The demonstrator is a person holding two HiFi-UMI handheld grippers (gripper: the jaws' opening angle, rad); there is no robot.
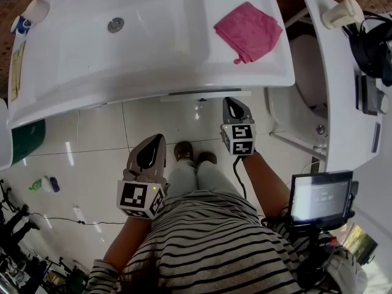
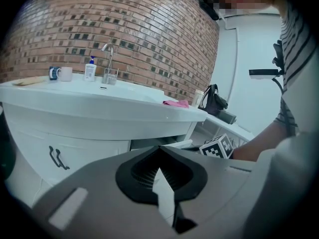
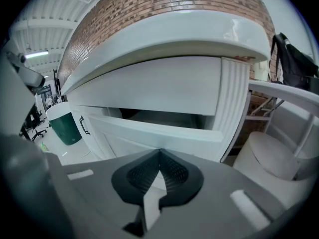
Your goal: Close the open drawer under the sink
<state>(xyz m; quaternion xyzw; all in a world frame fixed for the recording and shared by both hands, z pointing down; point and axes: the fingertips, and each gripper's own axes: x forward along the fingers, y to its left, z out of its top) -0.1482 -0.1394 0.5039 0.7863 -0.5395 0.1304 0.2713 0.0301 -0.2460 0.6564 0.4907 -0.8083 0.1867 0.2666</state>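
Note:
The white drawer (image 1: pixel 205 95) under the sink counter (image 1: pixel 153 60) stands pulled out a short way; its front panel (image 3: pixel 159 133) shows a dark gap above it. My right gripper (image 1: pixel 228 101) is shut and empty, its tip just in front of the drawer front; in the right gripper view the right gripper (image 3: pixel 159 152) points at the panel from close by. My left gripper (image 1: pixel 159 138) is shut and empty, lower and further back over the floor tiles. The left gripper (image 2: pixel 159 147) faces the cabinet, with the drawer (image 2: pixel 172 144) and the right gripper's marker cube (image 2: pixel 218 147) ahead.
A pink cloth (image 1: pixel 248 30) lies on the counter's right end. A toilet (image 1: pixel 306 66) and a white shelf (image 1: pixel 340 90) with a black bag stand at the right. A green bin (image 1: pixel 27 141) sits left; a cabinet door handle (image 2: pixel 56 158) shows left of the drawer.

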